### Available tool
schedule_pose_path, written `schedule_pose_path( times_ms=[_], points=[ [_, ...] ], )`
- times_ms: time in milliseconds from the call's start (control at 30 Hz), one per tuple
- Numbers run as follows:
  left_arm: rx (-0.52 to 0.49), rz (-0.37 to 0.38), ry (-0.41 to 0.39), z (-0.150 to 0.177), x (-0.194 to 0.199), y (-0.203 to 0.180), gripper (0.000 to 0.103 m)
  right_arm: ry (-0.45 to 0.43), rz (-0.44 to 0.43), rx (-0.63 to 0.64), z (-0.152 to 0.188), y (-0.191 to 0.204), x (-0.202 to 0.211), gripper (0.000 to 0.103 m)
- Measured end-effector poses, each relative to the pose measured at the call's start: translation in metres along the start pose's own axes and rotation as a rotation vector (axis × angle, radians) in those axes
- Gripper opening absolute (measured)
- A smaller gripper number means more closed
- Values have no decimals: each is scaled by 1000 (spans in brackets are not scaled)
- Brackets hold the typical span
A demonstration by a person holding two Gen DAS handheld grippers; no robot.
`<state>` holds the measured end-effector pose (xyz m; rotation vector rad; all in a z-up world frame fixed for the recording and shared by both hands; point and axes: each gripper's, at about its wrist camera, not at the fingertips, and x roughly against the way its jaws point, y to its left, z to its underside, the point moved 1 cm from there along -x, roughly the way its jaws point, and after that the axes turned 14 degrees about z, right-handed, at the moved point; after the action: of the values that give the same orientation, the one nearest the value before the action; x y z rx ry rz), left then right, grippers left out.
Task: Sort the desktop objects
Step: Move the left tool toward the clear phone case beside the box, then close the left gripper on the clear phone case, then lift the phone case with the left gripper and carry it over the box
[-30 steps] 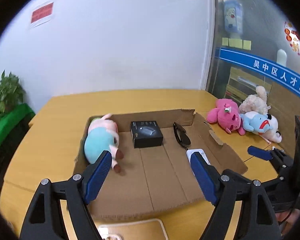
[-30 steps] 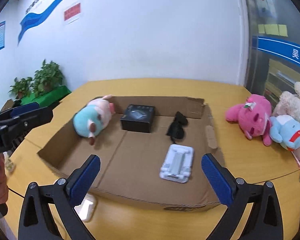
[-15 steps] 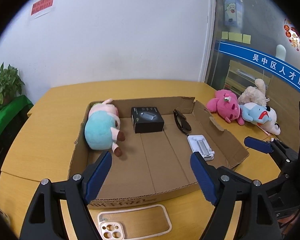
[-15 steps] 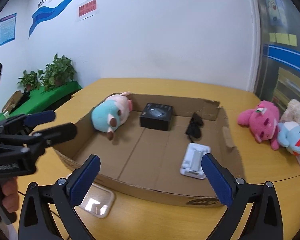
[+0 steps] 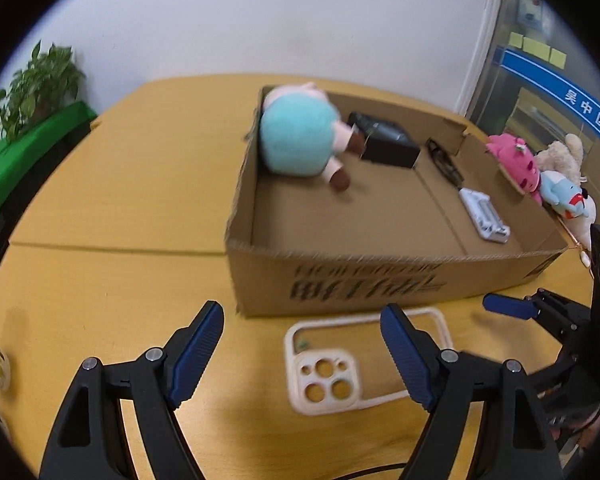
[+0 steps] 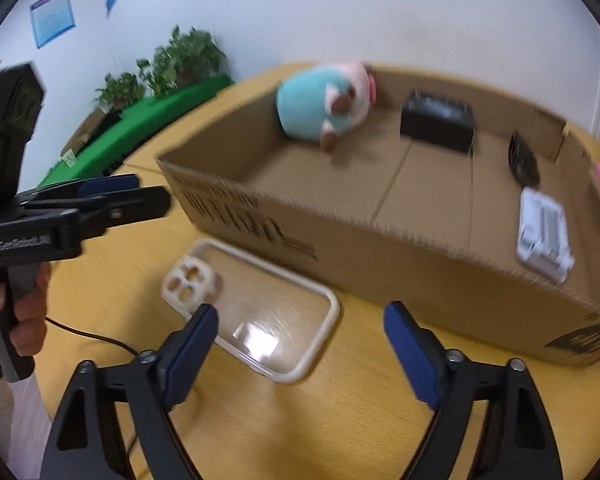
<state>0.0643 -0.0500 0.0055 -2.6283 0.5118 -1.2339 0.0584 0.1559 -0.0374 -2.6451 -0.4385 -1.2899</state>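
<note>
Phone case [image 6: 252, 304] lying outside cardboard box [image 6: 380, 240]; plush [image 6: 320, 108], black box [image 6: 436, 122], stand [image 6: 544, 236] inside. Left gripper [image 5: 300, 352] apart, empty; right gripper [image 6: 300, 344] closing, nothing clamped.

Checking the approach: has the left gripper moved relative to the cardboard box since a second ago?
Yes. The left gripper has dropped back before the cardboard box, now over the phone case.

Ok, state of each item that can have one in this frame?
Cardboard box: open-topped, upright on the table.
Phone case: empty, flat on the table outside the box.
Plush pig: lying inside the box.
Left gripper: open, empty.
Right gripper: jaws closing, nothing gripped.
</note>
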Motion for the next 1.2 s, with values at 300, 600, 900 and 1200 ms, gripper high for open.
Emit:
schedule_pose_path(
  times_ms=[300, 600, 900, 1200],
  points=[
    [72, 117, 165, 25, -42, 21, 73, 96, -10, -25, 17, -9, -23, 72],
    [-33, 211, 210, 30, -48, 0, 72, 62, -38, 147, 18, 26, -27, 88],
    [-68, 137, 176, 34, -46, -14, 56, 10, 45, 215, 24, 34, -27, 83],
    [-112, 155, 86, 19, -13, -45, 56, -85, 102, 124, 15, 18, 9, 70]
  ],
)
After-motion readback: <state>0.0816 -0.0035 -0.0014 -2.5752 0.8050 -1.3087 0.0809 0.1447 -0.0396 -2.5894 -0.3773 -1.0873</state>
